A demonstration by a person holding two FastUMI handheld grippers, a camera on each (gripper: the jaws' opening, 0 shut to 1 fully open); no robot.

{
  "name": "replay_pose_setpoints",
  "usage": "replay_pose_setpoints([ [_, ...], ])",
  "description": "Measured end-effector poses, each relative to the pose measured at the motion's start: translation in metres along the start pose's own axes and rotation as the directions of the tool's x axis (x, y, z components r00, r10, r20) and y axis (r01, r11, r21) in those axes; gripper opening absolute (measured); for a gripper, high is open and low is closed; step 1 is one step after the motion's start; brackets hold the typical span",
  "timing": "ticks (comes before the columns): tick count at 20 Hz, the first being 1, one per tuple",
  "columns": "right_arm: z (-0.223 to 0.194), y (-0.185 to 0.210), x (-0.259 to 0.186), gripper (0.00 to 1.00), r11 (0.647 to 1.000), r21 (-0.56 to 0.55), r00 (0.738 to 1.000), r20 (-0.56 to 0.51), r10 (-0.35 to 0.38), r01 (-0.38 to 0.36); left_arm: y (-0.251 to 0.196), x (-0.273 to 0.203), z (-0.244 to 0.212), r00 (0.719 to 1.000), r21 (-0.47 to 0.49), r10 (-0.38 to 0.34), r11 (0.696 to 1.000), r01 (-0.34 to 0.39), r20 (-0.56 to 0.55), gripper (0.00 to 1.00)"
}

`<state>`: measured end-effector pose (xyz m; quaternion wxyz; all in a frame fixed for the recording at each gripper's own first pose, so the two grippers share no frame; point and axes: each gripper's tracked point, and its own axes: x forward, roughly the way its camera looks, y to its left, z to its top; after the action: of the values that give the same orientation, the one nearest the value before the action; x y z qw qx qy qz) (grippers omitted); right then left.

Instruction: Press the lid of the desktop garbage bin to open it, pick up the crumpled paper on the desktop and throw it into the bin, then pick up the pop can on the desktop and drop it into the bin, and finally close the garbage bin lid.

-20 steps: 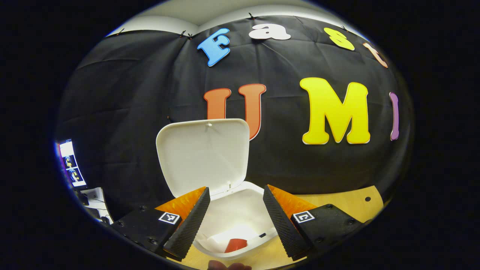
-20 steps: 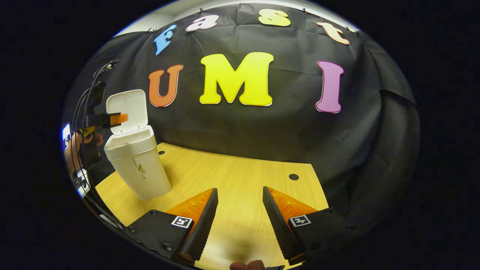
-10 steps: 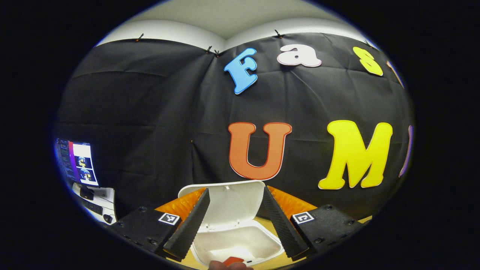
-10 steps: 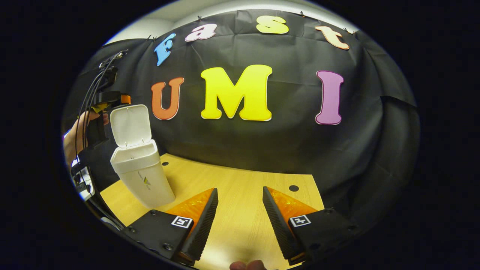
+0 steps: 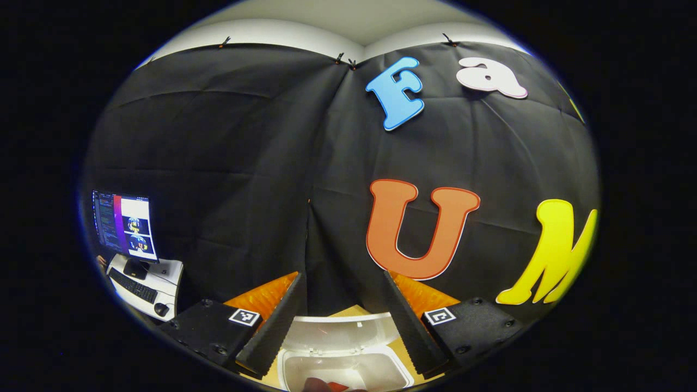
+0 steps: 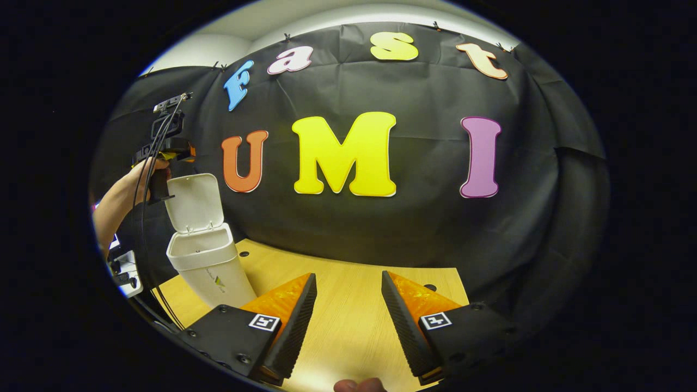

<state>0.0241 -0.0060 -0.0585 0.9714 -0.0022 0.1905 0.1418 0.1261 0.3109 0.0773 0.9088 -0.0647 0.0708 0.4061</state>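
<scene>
Both grippers gape wide and hold nothing, left gripper [image 5: 343,321] above the open bin [image 6: 206,261], lid [image 6: 194,202] upright, red can [image 5: 336,386] inside at 6 o'clock, right gripper [image 6: 346,321] over wooden table [image 6: 348,288].

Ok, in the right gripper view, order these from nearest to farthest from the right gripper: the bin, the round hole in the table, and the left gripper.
From the right gripper:
1. Round hole in the table, just ahead, slightly right.
2. Bin, ahead to the left, lid open and upright.
3. Left gripper, farthest, held by a hand up above the bin's lid.
</scene>
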Motion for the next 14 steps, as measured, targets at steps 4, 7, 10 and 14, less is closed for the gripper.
replay_pose_setpoints([
  [4, -0.004, -0.003, 0.002, 0.79, 0.999, 0.034, 1.000, -0.019, -0.016, 0.016, -0.006, 0.021, -0.016, 0.997, 0.050, 0.030, 0.998, -0.027, -0.068, 0.94],
  [7, -0.004, -0.005, 0.001, 0.78, 0.999, 0.036, 1.000, -0.018, -0.024, 0.024, -0.009, 0.024, -0.028, 0.994, 0.052, 0.038, 0.998, -0.033, -0.104, 0.94],
  [10, -0.007, -0.009, -0.003, 0.78, 0.999, 0.039, 0.999, -0.024, -0.034, 0.035, -0.008, 0.023, -0.046, 0.984, 0.046, 0.062, 0.997, -0.055, -0.169, 0.94],
  [14, -0.012, -0.014, -0.009, 0.78, 0.997, 0.058, 0.999, -0.027, -0.043, 0.044, -0.010, 0.013, -0.049, 0.981, 0.041, 0.054, 0.998, -0.047, -0.186, 0.95],
])
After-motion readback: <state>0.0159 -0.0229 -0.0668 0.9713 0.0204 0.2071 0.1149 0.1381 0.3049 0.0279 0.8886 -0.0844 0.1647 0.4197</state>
